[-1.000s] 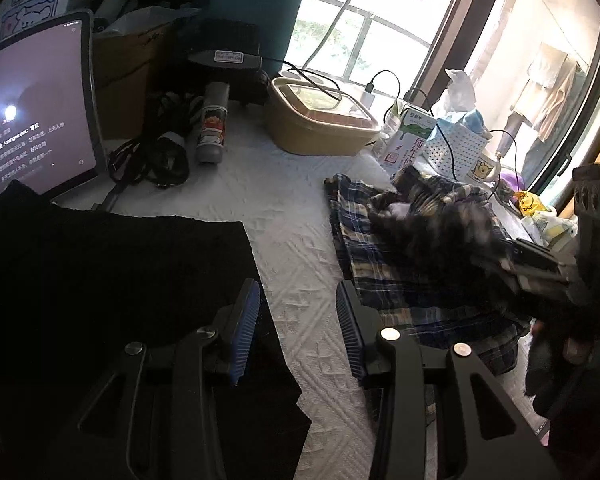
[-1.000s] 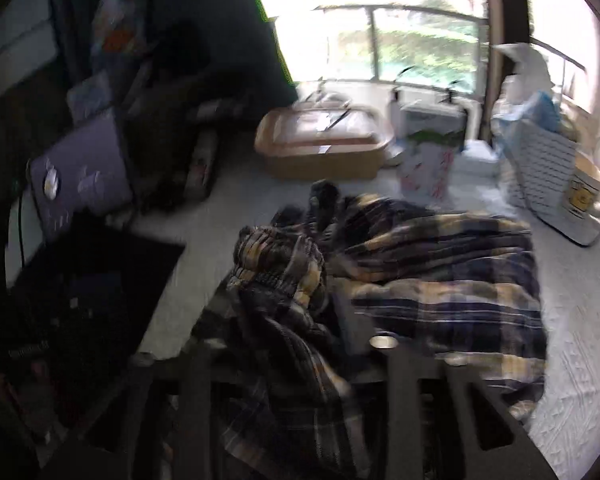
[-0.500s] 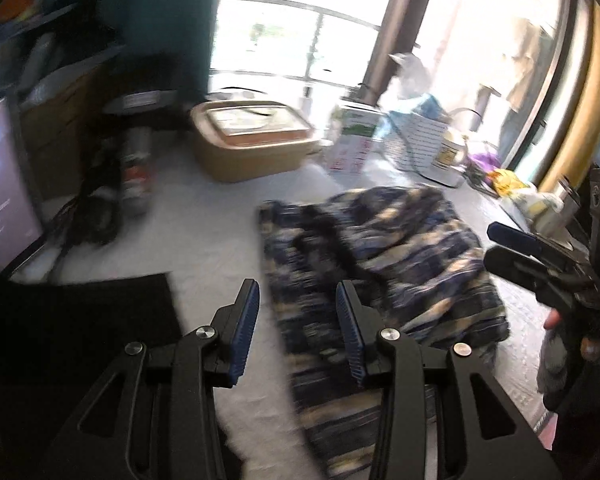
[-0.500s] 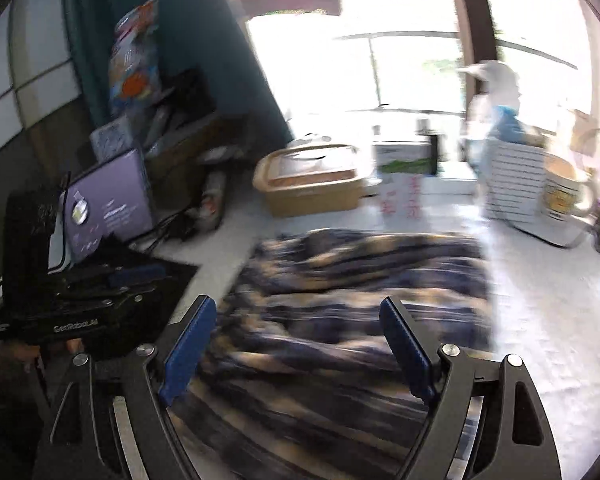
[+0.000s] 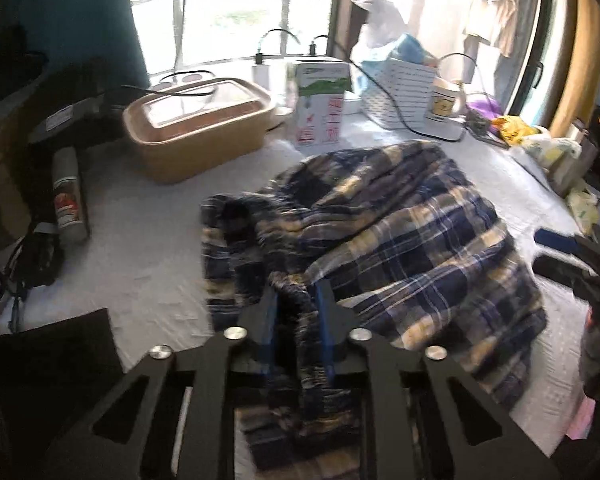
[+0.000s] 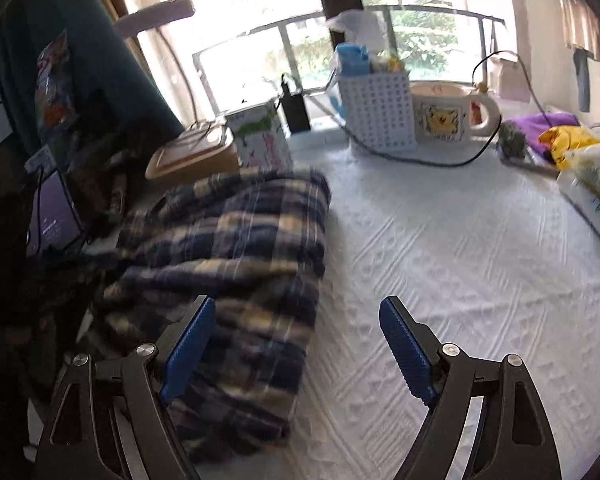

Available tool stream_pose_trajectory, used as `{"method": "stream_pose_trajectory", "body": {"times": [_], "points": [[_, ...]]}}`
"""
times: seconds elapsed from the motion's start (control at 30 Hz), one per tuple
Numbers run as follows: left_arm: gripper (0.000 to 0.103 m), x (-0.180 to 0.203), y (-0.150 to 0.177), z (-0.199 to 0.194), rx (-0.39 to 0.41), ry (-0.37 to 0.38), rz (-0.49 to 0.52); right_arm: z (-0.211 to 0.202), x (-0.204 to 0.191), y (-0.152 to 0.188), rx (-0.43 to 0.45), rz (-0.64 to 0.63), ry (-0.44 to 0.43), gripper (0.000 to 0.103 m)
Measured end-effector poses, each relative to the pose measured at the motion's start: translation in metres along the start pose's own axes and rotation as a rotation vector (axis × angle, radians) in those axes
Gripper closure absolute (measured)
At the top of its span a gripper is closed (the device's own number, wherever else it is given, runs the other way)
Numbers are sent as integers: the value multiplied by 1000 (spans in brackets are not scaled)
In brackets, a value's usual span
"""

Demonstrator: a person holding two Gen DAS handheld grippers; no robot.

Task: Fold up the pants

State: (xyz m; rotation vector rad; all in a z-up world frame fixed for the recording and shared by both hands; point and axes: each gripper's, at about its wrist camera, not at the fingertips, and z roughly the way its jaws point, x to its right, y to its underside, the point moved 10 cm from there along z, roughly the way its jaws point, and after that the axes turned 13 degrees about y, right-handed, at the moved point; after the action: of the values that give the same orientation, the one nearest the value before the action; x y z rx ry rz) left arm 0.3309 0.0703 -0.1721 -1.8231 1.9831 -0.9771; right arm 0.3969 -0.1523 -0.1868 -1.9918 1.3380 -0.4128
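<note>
Now the left gripper (image 5: 296, 316) has its ribbed blue pads pinched on a bunched fold of the navy-and-cream plaid flannel pants (image 5: 384, 236), which lie rumpled on the white embossed tablecloth (image 6: 460, 248). Beside them, the right gripper (image 6: 296, 344) hovers with jaws spread wide, left pad over the cloth's edge.

Ahead of the left claw, a tan container (image 5: 198, 128) with a clear lid stands on the white desk (image 5: 140, 240) beside a carton (image 5: 320, 108). A spray can (image 5: 69, 196) lies further left. Ahead of the right claw stand a white basket (image 6: 376, 114) and a Pikachu mug (image 6: 444, 114).
</note>
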Motion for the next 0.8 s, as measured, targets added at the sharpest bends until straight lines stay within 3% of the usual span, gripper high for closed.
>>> {"method": "stream_pose_trajectory", "body": {"times": [0.2, 0.3, 0.4, 0.47, 0.63, 0.8], "points": [[90, -23, 0, -3, 8, -31, -52, 24, -16, 34, -92, -113, 28, 18], [84, -28, 2, -7, -1, 1, -87, 19, -17, 37, -84, -138, 22, 20], [63, -29, 0, -14, -18, -12, -64, 15, -17, 43, -94, -137, 8, 25], [58, -30, -7, -23, 0, -25, -34, 12, -15, 42, -99, -131, -9, 25], [55, -30, -33, -33, 52, -22, 34, -5, 2, 9, -14, -99, -22, 25], [51, -27, -47, 2, 5, 33, 83, 10, 18, -45, 73, -107, -22, 25]]}}
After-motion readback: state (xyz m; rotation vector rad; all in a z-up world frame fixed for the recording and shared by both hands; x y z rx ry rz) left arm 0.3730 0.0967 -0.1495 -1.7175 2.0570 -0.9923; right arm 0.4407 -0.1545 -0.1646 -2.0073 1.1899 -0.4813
